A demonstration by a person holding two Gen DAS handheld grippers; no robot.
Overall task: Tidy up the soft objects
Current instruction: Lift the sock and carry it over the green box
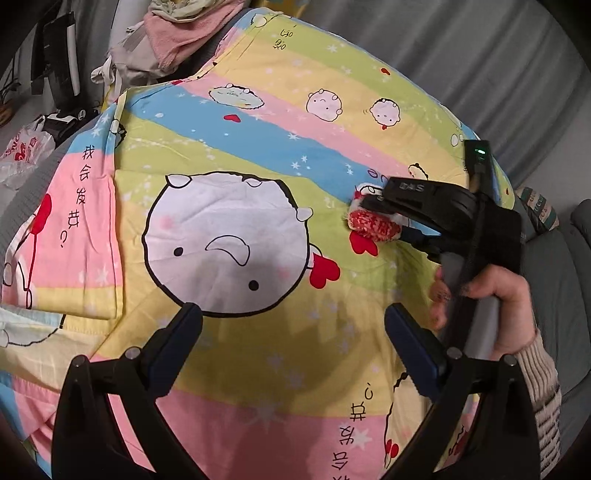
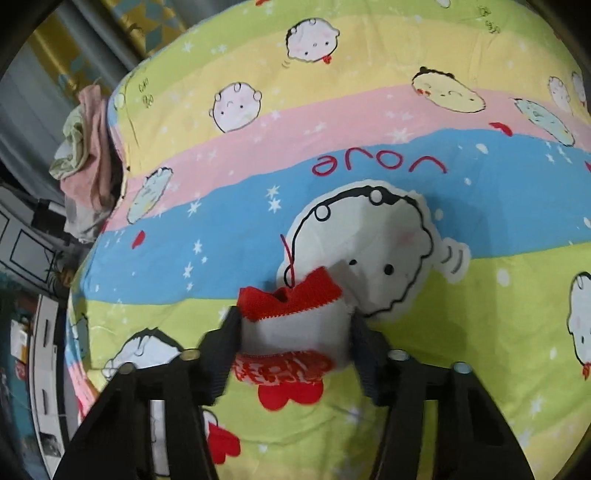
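A small red and white rolled sock (image 2: 295, 325) is held between the fingers of my right gripper (image 2: 293, 338), just above the colourful cartoon quilt (image 2: 369, 122). In the left wrist view the same sock (image 1: 373, 225) sits in the right gripper (image 1: 373, 212) at the right side of the quilt (image 1: 258, 166). My left gripper (image 1: 293, 332) is open and empty, hovering over the quilt near its front, left of the right hand.
A pile of pink and pale green cloths (image 1: 184, 29) lies at the far left end of the bed; it also shows in the right wrist view (image 2: 88, 147). A plastic bag (image 1: 22, 155) lies on the floor at left. Grey curtain behind.
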